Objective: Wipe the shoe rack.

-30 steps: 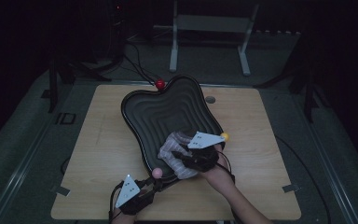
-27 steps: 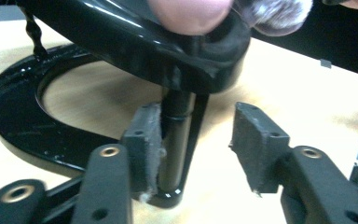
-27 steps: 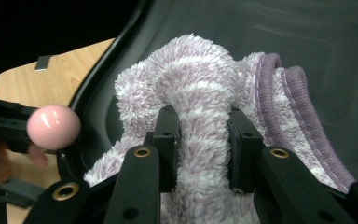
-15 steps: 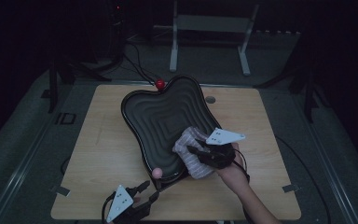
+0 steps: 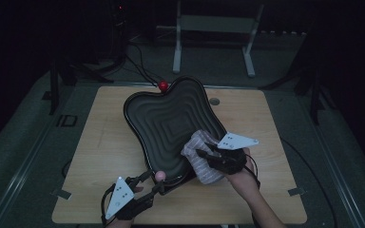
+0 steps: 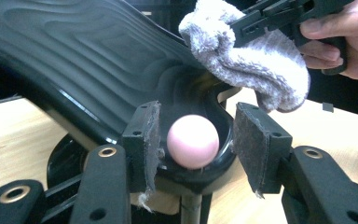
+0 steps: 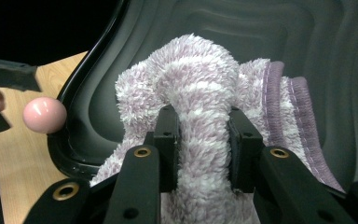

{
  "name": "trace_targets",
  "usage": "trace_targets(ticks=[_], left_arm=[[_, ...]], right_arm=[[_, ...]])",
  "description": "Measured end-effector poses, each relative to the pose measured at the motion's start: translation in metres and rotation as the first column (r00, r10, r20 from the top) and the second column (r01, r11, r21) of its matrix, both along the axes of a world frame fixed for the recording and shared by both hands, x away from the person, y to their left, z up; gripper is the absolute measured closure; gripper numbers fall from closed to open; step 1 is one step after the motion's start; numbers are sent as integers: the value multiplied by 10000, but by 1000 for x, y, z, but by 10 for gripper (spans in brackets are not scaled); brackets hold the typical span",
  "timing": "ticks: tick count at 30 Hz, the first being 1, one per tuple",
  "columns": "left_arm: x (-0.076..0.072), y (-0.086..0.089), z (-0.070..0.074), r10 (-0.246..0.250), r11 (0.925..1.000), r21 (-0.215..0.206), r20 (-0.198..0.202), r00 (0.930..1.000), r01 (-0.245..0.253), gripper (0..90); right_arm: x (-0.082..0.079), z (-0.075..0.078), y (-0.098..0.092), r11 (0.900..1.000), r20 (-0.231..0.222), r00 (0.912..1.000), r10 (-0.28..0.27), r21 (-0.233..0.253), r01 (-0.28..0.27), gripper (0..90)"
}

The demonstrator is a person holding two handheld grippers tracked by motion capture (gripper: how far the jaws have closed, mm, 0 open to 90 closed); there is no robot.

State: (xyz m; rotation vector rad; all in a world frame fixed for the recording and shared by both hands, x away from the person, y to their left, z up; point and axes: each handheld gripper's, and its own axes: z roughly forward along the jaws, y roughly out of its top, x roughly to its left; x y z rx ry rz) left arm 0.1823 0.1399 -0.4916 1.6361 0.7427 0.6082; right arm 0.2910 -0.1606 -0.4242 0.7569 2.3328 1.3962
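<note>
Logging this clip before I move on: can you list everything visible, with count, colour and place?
tray: 1, black, ridged, wavy-edged, middle of the table
cloth: 1, pale purple and white, fluffy, on the tray's right edge
pink ball: 1, at the tray's near rim
red ball: 1, at the tray's far rim
table: 1, light wood
metal stand: 1, grey, on the floor beyond the table
right gripper: black, fingers clamped on the cloth
left gripper: black, fingers open either side of the pink ball

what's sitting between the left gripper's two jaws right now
A pink ball on the black tray's rim, between the left gripper's open jaws, apparently untouched; clearest in the left gripper view.
</note>
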Motion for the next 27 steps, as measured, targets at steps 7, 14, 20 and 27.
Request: trace_targets(ticks=[7,14,20,27], left_arm=[[10,-6,-6,-118,9995,285,-82,9999,121,536],[17,-9,-8,-317,9991,288,-40,9995,318,596],[19,-6,-8,-221,9996,189,-60,9997,222,601],[23,-2,-7,-162,9996,215,-122,9998,164,601]], right_arm=[[-2,2,-1,9999,27,10000,81,111,-81,699],[-6,8,-3,9996,152,9999,67,269,-71,700],[-13,8,-5,9990,-36,10000,-72,430,73,701],[-18,3,-18,9975,-249,9983,-530,463,541,701]])
